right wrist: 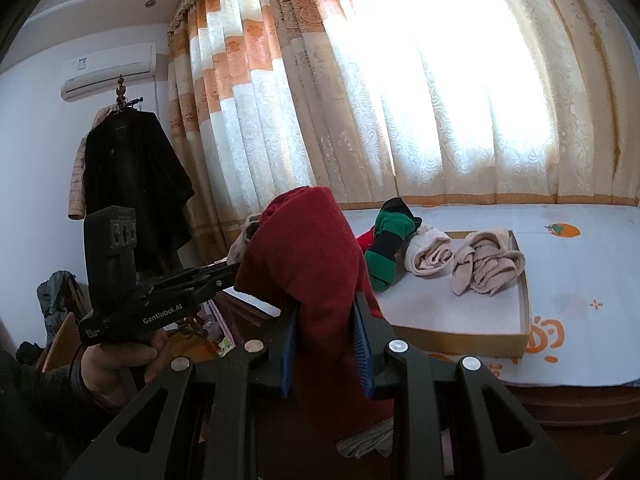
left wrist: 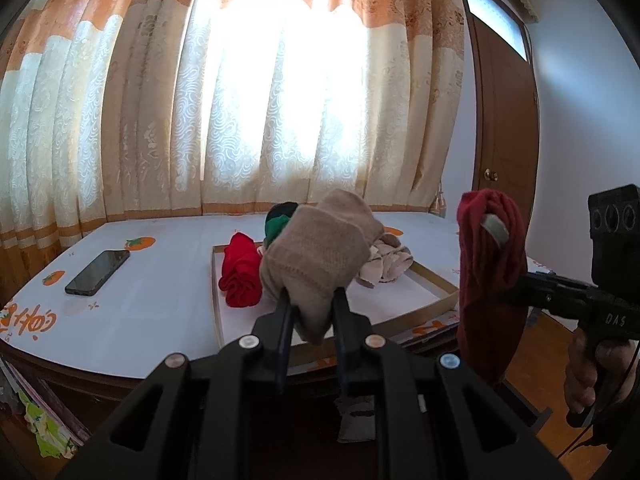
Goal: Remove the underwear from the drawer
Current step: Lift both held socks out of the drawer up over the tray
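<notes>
My left gripper [left wrist: 313, 300] is shut on a beige knitted garment [left wrist: 316, 256], held up above the table's front edge. To its right, my right gripper [left wrist: 520, 286] is shut on a dark red garment [left wrist: 490, 280] that hangs down. In the right wrist view the dark red garment [right wrist: 308, 264] fills the space between the right gripper's [right wrist: 326, 312] blue pads. The left gripper [right wrist: 236, 268] shows at the left, its beige piece mostly hidden. A shallow cardboard tray [left wrist: 436, 304] on the table holds a red roll [left wrist: 240, 276], a green-and-black striped piece [right wrist: 390, 248] and beige bundles [right wrist: 488, 266].
A black phone [left wrist: 98, 272] lies on the white tablecloth left of the tray. Curtains hang behind the table and a brown door [left wrist: 504, 120] stands at the right. A dark coat [right wrist: 132, 184] hangs on a rack at the left. Grey cloth [left wrist: 356, 420] lies below the grippers.
</notes>
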`<state>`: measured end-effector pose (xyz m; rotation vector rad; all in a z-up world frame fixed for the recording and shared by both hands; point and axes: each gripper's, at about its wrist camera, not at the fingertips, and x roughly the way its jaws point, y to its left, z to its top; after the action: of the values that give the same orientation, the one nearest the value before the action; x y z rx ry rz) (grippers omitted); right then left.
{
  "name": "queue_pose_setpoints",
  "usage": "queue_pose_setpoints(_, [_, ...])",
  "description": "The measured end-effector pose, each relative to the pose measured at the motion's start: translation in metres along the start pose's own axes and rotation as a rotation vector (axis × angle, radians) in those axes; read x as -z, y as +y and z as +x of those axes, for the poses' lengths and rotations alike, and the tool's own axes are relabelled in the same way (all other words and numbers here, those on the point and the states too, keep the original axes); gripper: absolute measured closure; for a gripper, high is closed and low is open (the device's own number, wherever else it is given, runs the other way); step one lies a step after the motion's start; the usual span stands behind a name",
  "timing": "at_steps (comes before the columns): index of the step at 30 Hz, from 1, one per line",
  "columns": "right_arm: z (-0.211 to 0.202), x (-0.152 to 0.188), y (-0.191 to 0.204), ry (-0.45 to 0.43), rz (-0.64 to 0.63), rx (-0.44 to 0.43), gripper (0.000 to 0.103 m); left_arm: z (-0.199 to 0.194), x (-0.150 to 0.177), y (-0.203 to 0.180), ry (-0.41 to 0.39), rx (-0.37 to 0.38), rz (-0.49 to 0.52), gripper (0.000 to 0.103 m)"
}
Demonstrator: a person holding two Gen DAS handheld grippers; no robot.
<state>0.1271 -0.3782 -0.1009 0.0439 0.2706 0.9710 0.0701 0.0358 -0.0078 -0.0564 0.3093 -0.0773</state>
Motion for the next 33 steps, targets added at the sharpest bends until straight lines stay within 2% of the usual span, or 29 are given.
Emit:
queue_pose_setpoints(14, [0.014,-0.02,0.0,0.012,-0.022,0.003,0.075,0.011,-0.01,0.012,0.007,-0.016,-0.008,0.087])
queue_pose_setpoints(22, [0.026,-0.042,-0.004,0.015,-0.044,0.018,0.075,0.023,-0.023,0.024,0.013,-0.036,-0.014,0.087])
queue_pose_setpoints(33, [0.045,-0.067,-0.015,0.032,-0.076,0.076,0.075,0.054,-0.03,0.031,0.065,-0.034,-0.023,0.087])
